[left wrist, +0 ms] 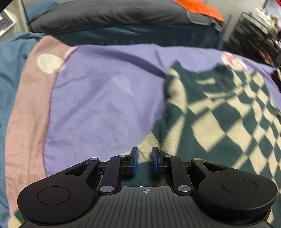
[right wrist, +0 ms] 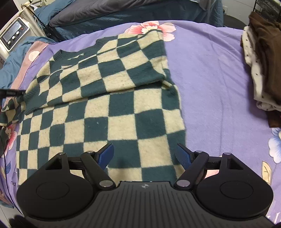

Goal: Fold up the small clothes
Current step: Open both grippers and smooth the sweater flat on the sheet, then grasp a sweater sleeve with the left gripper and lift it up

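A green-and-cream checkered sweater (right wrist: 112,105) lies flat on the purple bedsheet (right wrist: 210,87), one sleeve folded across its chest. My right gripper (right wrist: 144,155) is open and empty, hovering over the sweater's lower hem. In the left wrist view the sweater (left wrist: 219,112) is blurred and spreads to the right. My left gripper (left wrist: 144,162) has its jaws narrowed to a small gap, with sweater fabric lying between and under the blue pads (left wrist: 135,163); a firm grip cannot be told.
A stack of folded brown and cream dotted clothes (right wrist: 261,70) sits at the right of the bed. Dark pillows (left wrist: 105,15) and an orange cloth (left wrist: 198,8) lie at the head. A white device (right wrist: 12,35) stands at the left, a black rack (left wrist: 260,35) at the right.
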Tool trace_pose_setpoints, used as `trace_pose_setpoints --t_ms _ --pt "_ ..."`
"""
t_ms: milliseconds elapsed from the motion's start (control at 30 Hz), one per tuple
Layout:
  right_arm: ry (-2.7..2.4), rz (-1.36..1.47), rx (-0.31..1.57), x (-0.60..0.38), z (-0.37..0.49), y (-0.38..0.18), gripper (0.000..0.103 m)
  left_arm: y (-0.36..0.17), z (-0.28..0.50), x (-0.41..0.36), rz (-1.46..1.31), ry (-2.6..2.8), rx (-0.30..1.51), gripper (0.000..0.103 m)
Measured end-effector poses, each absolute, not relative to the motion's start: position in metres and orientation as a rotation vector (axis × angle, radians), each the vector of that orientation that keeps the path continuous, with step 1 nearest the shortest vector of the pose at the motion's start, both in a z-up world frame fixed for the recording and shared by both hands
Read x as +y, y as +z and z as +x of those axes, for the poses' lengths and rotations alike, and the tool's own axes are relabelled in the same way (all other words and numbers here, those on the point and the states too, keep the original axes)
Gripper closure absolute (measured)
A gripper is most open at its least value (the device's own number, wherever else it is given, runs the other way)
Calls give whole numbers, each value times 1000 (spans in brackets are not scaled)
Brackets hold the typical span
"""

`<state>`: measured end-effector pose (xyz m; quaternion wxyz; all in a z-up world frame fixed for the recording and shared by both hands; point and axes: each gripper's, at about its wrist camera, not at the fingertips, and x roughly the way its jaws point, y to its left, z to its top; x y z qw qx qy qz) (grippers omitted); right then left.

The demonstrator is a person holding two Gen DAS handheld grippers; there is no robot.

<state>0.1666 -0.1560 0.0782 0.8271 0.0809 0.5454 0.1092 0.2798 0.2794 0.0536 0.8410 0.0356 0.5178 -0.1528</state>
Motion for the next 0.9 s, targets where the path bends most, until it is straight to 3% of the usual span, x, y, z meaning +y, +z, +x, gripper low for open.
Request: trace_pose_setpoints --t_ms 100,133,167,400,500,533,567,733,900 --pt "243 186 1162 -147 173 79 23 55 277 286 16 -296 1088 29" --pt "254 191 1161 -143 175 80 23 56 279 290 -17 -278 1088 19" --pt "264 192 1159 -139 176 81 23 57 280 294 -46 -257 1083 2" --pt "302 187 1161 -114 178 84 22 49 278 285 30 -286 1083 0" --pt "323 164 1157 -104 178 85 22 51 274 277 77 -301 1077 15" --pt "329 159 1154 -101 179 86 22 53 274 275 80 -307 1079 27" --pt "335 156 1150 -99 181 86 22 57 273 274 103 -307 1070 52" --pt "327 189 1151 -92 192 87 22 75 278 296 68 -71 949 58" --pt "336 209 1155 -82 196 87 19 62 292 306 141 125 1004 59"
